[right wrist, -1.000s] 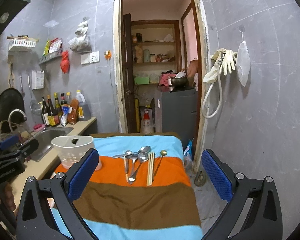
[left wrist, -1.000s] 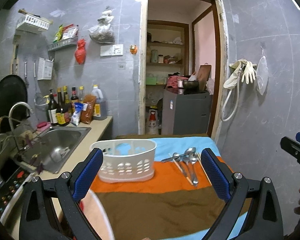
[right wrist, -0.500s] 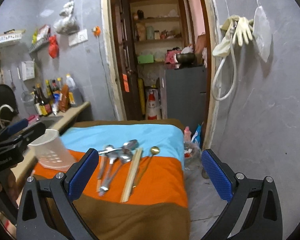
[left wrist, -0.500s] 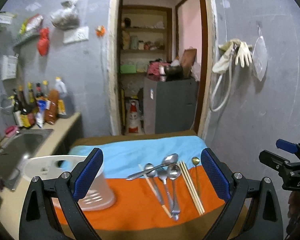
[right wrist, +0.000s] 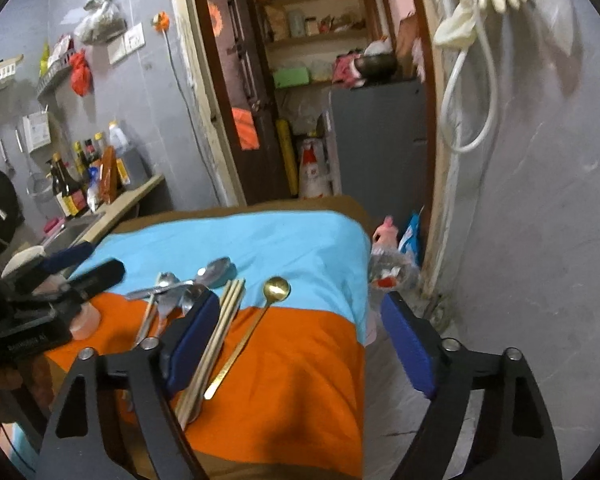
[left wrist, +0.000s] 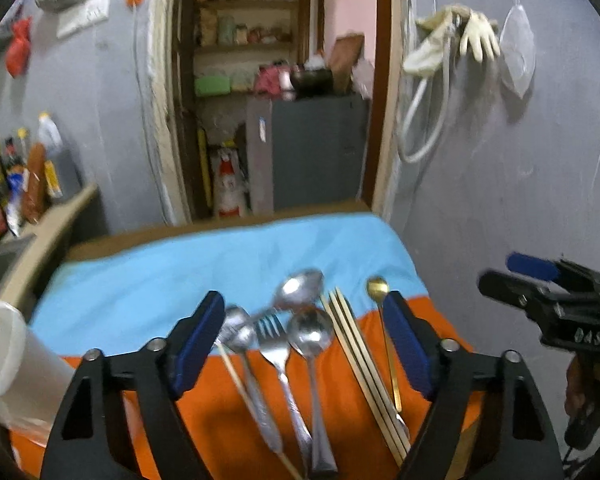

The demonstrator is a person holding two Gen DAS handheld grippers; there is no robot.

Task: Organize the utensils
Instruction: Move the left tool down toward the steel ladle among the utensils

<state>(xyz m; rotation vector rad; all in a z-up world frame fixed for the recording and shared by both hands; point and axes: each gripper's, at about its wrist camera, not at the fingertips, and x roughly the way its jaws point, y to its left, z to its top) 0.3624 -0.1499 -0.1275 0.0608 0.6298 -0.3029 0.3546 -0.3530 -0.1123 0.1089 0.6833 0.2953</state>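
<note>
Utensils: fork (left wrist: 278, 354) and spoons (left wrist: 310, 334) lie between the left gripper (left wrist: 304, 338) jaws, gold spoon (right wrist: 260, 322) between the right gripper (right wrist: 300, 344) jaws; both have just narrowed, gripping nothing. Better to single out one handle before closing.

Utensils, one group, lying flat on a striped cloth (left wrist: 172, 276) across the seam of its light-blue and orange bands, handles toward the camera.
- Steel spoons (left wrist: 306, 338): three at least; one larger spoon (left wrist: 300, 290) lies crosswise behind the others, its bowl on the blue band.
- Steel fork (left wrist: 274, 334): tines up, between two spoons.
- Wooden chopsticks (left wrist: 354, 350): pale, bundled parallel, just right of the spoons; a single thin stick (left wrist: 236, 374) lies at the left.
- Gold long-handled spoon (right wrist: 277, 289): small round bowl, rightmost, slightly apart.
- White perforated plastic basket (left wrist: 0, 344): at the cloth's left edge, mostly out of frame.
</note>
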